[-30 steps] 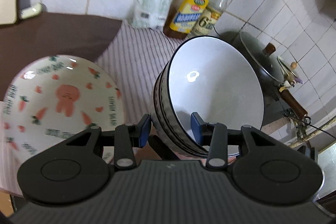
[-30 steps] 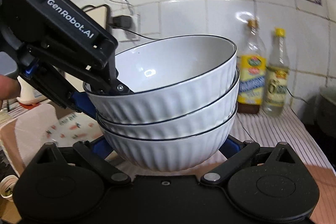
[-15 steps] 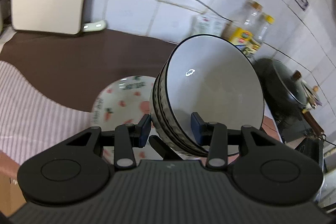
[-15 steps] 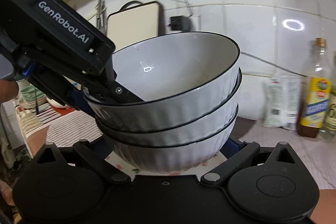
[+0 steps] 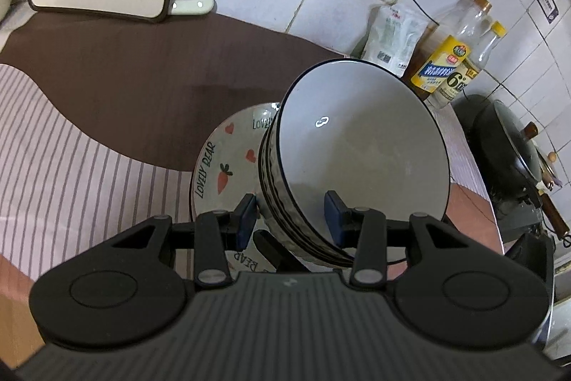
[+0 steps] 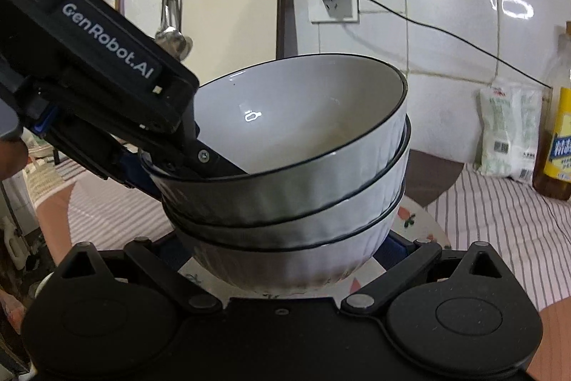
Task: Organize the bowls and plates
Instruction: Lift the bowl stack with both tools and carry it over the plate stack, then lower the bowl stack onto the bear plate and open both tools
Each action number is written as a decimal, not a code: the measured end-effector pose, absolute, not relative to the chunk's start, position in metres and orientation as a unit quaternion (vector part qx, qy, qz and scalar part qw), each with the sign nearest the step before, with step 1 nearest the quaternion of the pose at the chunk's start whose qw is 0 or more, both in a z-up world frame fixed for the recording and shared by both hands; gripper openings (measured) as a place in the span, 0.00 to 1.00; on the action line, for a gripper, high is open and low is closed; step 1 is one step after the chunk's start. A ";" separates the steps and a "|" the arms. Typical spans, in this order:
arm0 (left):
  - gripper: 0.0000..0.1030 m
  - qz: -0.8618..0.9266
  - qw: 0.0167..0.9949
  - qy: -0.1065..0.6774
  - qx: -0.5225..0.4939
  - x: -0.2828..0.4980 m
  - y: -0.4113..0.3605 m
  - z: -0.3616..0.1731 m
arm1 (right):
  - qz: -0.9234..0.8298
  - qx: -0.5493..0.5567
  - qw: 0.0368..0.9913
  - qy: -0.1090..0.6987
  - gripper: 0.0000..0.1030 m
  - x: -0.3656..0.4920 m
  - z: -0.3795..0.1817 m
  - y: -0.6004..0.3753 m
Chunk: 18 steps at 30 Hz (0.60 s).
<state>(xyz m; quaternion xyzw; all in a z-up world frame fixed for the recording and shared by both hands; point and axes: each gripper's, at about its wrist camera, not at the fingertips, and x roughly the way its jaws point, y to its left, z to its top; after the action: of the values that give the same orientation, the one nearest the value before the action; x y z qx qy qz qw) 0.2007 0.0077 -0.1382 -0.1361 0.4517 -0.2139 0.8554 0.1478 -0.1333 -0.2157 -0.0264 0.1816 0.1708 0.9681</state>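
Three stacked white bowls over one carrot-print plate.
The left gripper clamps the stack's rim; the right gripper closes around the bottom bowl.

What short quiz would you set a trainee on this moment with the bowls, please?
1. True or false: the bowl stack holds four bowls.
2. What is the left gripper pinching? A) the near rims of the bowl stack B) the plate C) an oil bottle
3. Fill in: the plate beside and beneath the stack reads "LOVELY ____".
Key: 1 false, there are three; 2 A; 3 BEAR.
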 end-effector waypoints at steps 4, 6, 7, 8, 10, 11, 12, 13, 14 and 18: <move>0.38 -0.216 0.851 0.460 -0.135 0.206 0.004 -0.145 | 0.166 -0.025 0.966 0.197 0.99 0.156 -0.223 -0.134; 0.38 -0.217 0.849 0.462 -0.134 0.208 0.002 -0.148 | 0.163 -0.022 0.966 0.202 0.99 0.157 -0.225 -0.135; 0.38 -0.217 0.850 0.462 -0.132 0.208 0.001 -0.149 | 0.161 -0.020 0.966 0.203 0.99 0.157 -0.225 -0.135; 0.38 -0.216 0.850 0.462 -0.129 0.208 0.001 -0.149 | 0.159 -0.017 0.965 0.205 0.99 0.157 -0.226 -0.135; 0.38 -0.214 0.852 0.460 -0.126 0.208 0.000 -0.150 | 0.158 -0.013 0.965 0.208 0.99 0.159 -0.227 -0.134; 0.38 -0.213 0.853 0.460 -0.125 0.208 0.000 -0.150 | 0.157 -0.010 0.965 0.207 0.99 0.157 -0.228 -0.134; 0.38 -0.213 0.854 0.459 -0.123 0.209 0.000 -0.149 | 0.157 -0.008 0.966 0.206 0.99 0.158 -0.228 -0.134; 0.38 -0.213 0.854 0.460 -0.120 0.209 0.000 -0.149 | 0.157 -0.007 0.966 0.207 0.99 0.157 -0.229 -0.134; 0.38 -0.212 0.853 0.461 -0.120 0.210 0.000 -0.150 | 0.157 -0.006 0.965 0.209 0.99 0.156 -0.227 -0.134; 0.38 -0.210 0.853 0.461 -0.128 0.211 0.002 -0.151 | 0.158 -0.009 0.965 0.210 0.99 0.157 -0.227 -0.136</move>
<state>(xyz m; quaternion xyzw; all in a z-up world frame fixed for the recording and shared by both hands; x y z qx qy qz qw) 0.2106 0.0015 -0.1513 -0.1275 0.4607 -0.2095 0.8530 0.1574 -0.1355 -0.2274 -0.0087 0.2096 0.1576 0.9650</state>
